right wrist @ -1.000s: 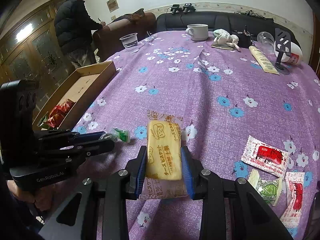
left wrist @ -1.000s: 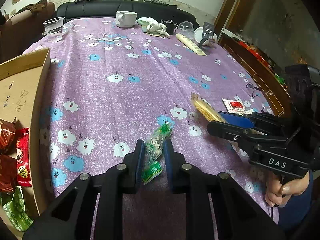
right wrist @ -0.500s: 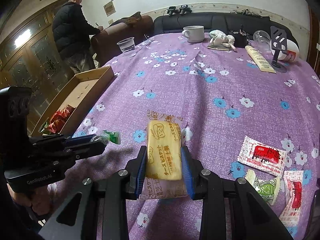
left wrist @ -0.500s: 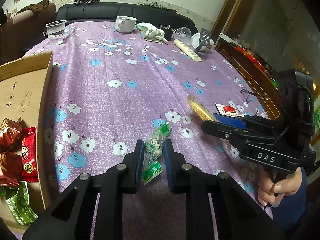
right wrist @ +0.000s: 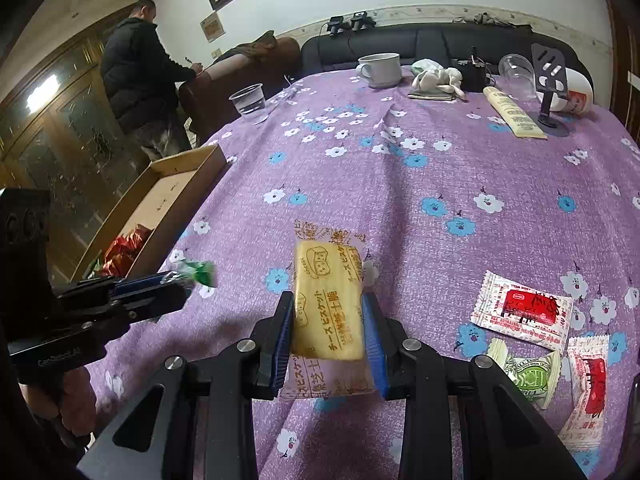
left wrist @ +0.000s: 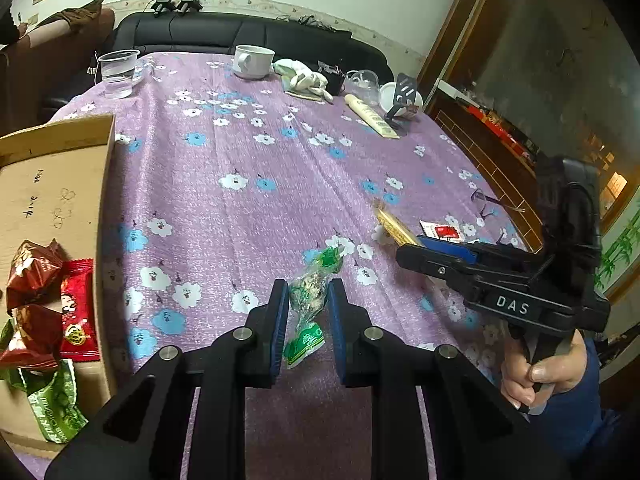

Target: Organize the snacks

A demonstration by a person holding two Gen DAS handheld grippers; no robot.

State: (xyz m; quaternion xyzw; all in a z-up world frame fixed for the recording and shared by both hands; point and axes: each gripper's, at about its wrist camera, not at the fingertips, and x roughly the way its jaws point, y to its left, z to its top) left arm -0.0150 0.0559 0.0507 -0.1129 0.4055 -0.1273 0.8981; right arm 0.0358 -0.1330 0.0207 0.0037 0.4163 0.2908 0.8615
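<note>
My left gripper [left wrist: 308, 292] is shut on a clear green-ended snack packet [left wrist: 310, 300], held just above the purple flowered tablecloth [left wrist: 240, 200]. A cardboard box [left wrist: 52, 188] at the left holds red and green snack packets [left wrist: 76, 312]. In the right wrist view my right gripper [right wrist: 329, 304] is shut on a yellow cheese biscuit pack [right wrist: 328, 300], lifted off the cloth. The left gripper [right wrist: 176, 284] shows there at the left with its packet's green end [right wrist: 200, 272] poking out. The right gripper [left wrist: 420, 252] appears at the right of the left wrist view.
Loose packets lie at the lower right: a white-and-red sachet [right wrist: 524, 310], a green-and-white one [right wrist: 528, 376], another red-and-white one [right wrist: 588, 392]. At the table's far end stand a mug [right wrist: 380, 70], plastic cups [right wrist: 249, 102], a cloth, a long pack [right wrist: 512, 112]. A person [right wrist: 140, 76] stands beyond the box.
Both grippers keep their grips. The left gripper has risen a little with the green packet, so more of the box and table shows. The right gripper has hardly moved.
</note>
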